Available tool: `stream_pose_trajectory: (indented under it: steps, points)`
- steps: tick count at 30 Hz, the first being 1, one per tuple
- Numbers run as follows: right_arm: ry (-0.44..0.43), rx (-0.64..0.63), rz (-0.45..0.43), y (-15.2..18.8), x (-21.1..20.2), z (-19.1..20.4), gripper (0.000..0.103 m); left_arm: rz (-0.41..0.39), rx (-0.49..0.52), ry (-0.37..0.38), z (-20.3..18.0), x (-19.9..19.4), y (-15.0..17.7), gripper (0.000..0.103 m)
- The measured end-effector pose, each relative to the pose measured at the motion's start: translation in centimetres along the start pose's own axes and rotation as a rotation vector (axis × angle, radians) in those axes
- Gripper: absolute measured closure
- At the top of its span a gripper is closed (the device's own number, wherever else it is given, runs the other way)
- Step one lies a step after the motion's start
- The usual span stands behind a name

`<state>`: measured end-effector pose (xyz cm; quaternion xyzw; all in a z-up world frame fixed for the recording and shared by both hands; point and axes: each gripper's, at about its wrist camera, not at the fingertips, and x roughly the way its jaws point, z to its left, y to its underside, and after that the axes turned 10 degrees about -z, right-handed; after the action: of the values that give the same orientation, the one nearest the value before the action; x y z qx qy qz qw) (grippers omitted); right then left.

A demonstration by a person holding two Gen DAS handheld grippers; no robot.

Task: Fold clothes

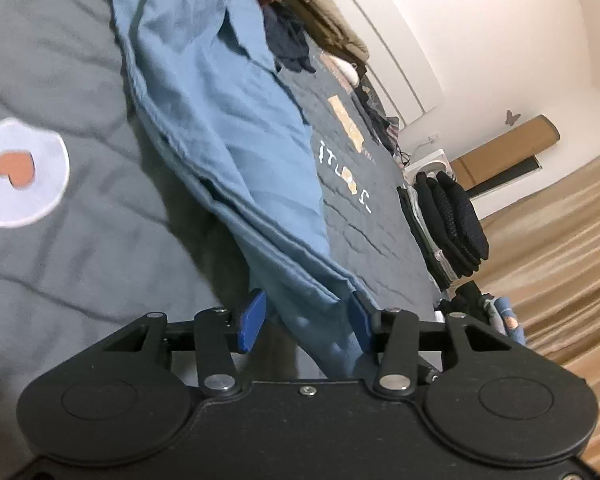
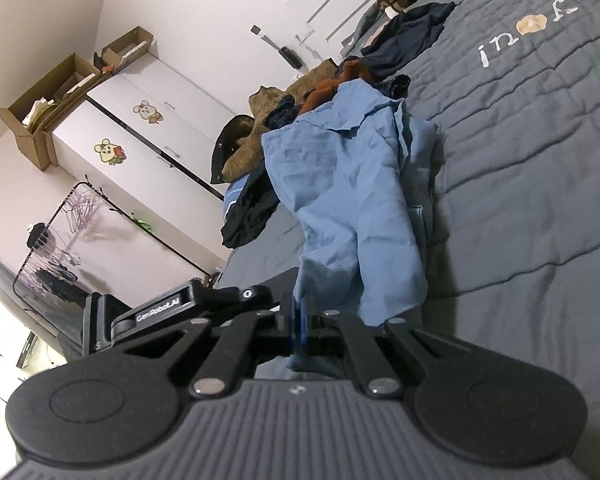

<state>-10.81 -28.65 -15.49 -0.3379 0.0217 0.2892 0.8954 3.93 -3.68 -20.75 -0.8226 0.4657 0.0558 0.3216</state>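
Blue rubber pads line the fingers of both grippers we hold. On the right gripper the pads are pressed together with an edge of a light blue garment pinched between them. On the left gripper the fingers stand apart, and the same garment's layered edge runs through the gap; we cannot tell from this view whether they bear on the cloth at all.

From the fingers outward, the blue garment stretches away across a dark grey quilted bedspread. In the left view it runs as a long band with several stacked edges, which suggests it has been doubled lengthwise. In the right view its far end is rumpled and loose, so we judge the fold is only partly made and needs squaring and further folding.

Beyond it, a loose heap of unfolded clothes in brown, orange and dark tones lies at the bed's far side. At another edge sits a neat stack of dark folded clothes. So some pieces appear finished and a fair pile is left.
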Motion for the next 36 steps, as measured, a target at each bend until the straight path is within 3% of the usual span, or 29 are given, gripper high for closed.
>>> stream_pose_trajectory:
  steps: [1,4,7,11,15,18,21,26,28,30,31,32,36]
  points:
    - [0.003,-0.002,0.002,0.0,0.0,0.0,0.100,0.004,-0.011,0.000,0.1,0.3,0.0,0.062]
    - [0.017,-0.005,0.004,0.0,-0.1,-0.3,0.100,-0.004,-0.023,-0.004,0.3,0.8,0.1,0.090]
    - [0.024,0.000,-0.005,-0.2,-0.3,-0.6,0.100,0.002,0.022,-0.051,0.0,1.2,0.2,0.098]
    - [0.038,0.002,-0.044,-0.6,-0.9,-0.8,0.100,0.023,0.095,-0.144,-0.2,1.5,0.5,0.101]
    - [0.058,0.002,-0.090,-1.1,-1.5,-0.9,0.100,0.014,0.233,-0.263,-0.8,0.8,0.6,0.101]
    - [0.062,-0.003,-0.101,-1.4,-1.6,-0.9,0.101,0.012,0.174,-0.241,-0.4,0.5,0.2,0.101]
    - [0.059,-0.016,-0.086,-1.2,-1.2,-0.8,0.100,0.044,0.125,-0.248,0.0,1.0,0.3,0.088]
    - [0.069,-0.039,-0.063,-0.7,-0.6,-0.5,0.100,0.056,0.138,-0.199,-0.1,1.3,0.9,0.050]
    - [0.068,-0.040,-0.065,-0.7,-0.5,-0.6,0.100,0.059,0.171,-0.185,-0.2,1.3,1.5,0.050]
    - [0.068,-0.032,-0.093,-1.0,-0.8,-0.5,0.100,0.078,0.205,-0.174,-0.4,1.8,2.2,0.062]
    - [0.069,-0.028,-0.109,-1.2,-1.0,-0.5,0.100,0.097,0.220,-0.179,-0.5,2.3,2.4,0.088]
    - [0.069,-0.023,-0.126,-1.4,-1.2,-0.5,0.100,0.106,0.232,-0.183,-0.6,2.6,2.5,0.094]
    - [0.071,-0.004,-0.191,-2.1,-2.0,-0.5,0.101,0.070,0.291,-0.200,-1.2,1.9,1.9,0.101]
